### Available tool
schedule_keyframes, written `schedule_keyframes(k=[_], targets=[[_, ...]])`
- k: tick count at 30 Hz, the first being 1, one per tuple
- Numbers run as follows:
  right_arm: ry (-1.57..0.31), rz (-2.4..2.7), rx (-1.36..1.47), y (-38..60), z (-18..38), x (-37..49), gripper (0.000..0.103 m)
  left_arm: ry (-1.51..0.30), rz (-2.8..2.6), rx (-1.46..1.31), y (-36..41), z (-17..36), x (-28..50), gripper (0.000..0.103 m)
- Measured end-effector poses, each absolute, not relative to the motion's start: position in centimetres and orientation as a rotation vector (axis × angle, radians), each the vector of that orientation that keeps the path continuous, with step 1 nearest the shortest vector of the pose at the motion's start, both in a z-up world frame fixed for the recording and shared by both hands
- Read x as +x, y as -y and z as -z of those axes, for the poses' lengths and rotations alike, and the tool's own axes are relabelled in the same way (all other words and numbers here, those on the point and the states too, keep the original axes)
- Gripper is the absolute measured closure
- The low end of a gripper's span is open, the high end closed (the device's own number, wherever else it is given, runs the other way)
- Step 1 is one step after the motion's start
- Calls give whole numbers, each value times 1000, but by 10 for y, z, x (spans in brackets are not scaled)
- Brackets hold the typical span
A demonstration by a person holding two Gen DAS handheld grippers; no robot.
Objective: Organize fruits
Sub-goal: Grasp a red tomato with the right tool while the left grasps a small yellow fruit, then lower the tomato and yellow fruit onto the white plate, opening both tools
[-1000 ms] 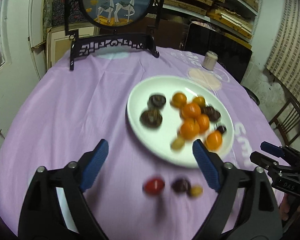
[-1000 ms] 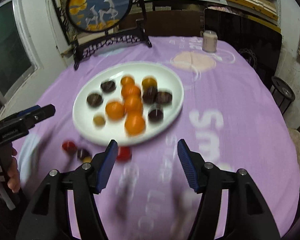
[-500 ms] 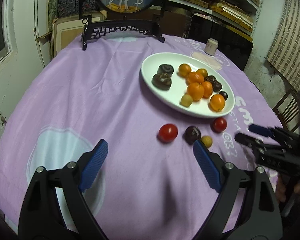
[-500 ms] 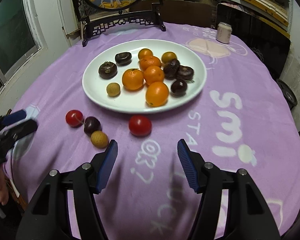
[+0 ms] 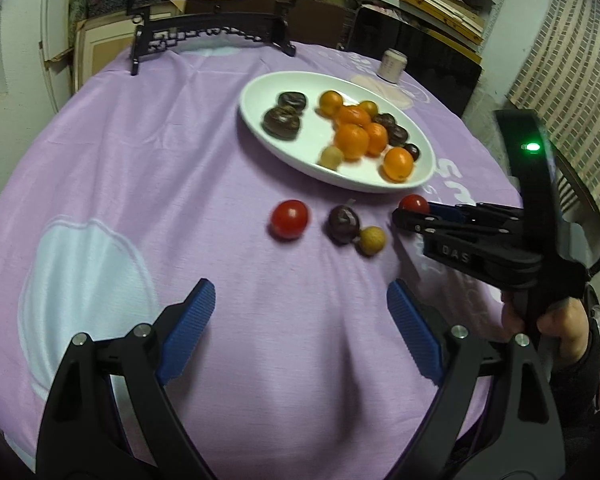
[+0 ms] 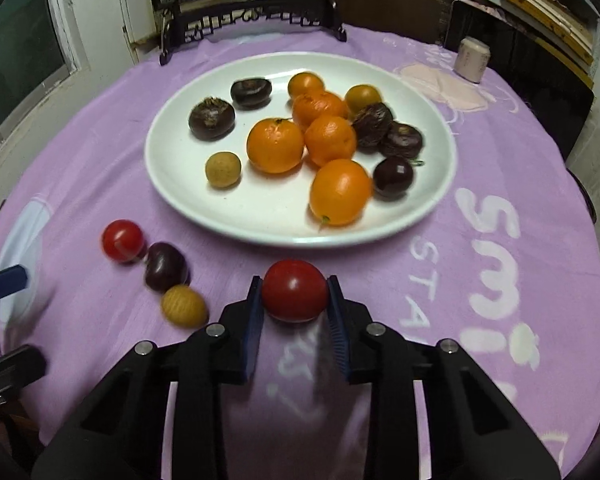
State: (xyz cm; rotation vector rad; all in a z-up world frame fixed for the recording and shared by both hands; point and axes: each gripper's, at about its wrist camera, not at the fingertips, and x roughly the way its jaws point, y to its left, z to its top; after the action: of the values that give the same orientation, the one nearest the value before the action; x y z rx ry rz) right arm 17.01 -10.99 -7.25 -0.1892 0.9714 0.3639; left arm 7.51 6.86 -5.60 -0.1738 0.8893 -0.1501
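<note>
The right gripper (image 6: 295, 307) is seen with its jaws clamped on a red tomato (image 6: 295, 290), one blue pad against each side of it, just in front of the near rim of the white plate (image 6: 172, 184). Whether the tomato rests on the purple cloth (image 6: 480, 280) or is lifted from it cannot be told, because its underside is hidden by the jaws. In the left wrist view only the top of this tomato is seen behind the black tip of the right gripper.

The left gripper (image 5: 300, 320) is held above the cloth with its jaws wide apart and nothing between them. Part of the hand (image 5: 560, 320) that holds the right gripper is cut off at the right border.

Three fruits lie on the tabletop near the plate's near rim: a second red tomato (image 6: 123, 239), a dark purple fruit (image 6: 166, 266) beside it, and a small yellow-brown fruit (image 6: 184, 306), which is blurred. The dark one and the yellow-brown one seem to touch.

On the plate, oranges (image 6: 275, 145), dark fruits (image 6: 211, 121) and one pale round fruit (image 6: 222, 169) are gathered. A small pale cup (image 6: 471, 59) is placed near the far right edge of the tabletop, and the black stand (image 6: 252, 20) at the far edge is cut off at the top.
</note>
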Motion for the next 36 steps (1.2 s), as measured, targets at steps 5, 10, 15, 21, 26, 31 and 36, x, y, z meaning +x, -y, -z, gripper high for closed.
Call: schedule_keyframes(k=[5,10,15,21,26,31,36], targets=[[-926,-363,-136,142,55,141,71,-913,200,-146,-34,61,82,14],[-927,-350,-84,173,57,125,71,-962,170,-123,-11,76,103,20],[-925,-355,-35,200,61,118,71,-998,98,-87,6,89,126,39],[-916,-372,8,218,61,115,71,-983,14,-42,18,91,141,59],[-908,-377,21,223,59,113,71,-988,27,-96,9,88,144,78],[-911,-378,8,217,58,113,71,-995,58,-106,5,85,131,78],[-920,-389,-25,200,57,114,71,-972,98,-120,-2,75,115,78]])
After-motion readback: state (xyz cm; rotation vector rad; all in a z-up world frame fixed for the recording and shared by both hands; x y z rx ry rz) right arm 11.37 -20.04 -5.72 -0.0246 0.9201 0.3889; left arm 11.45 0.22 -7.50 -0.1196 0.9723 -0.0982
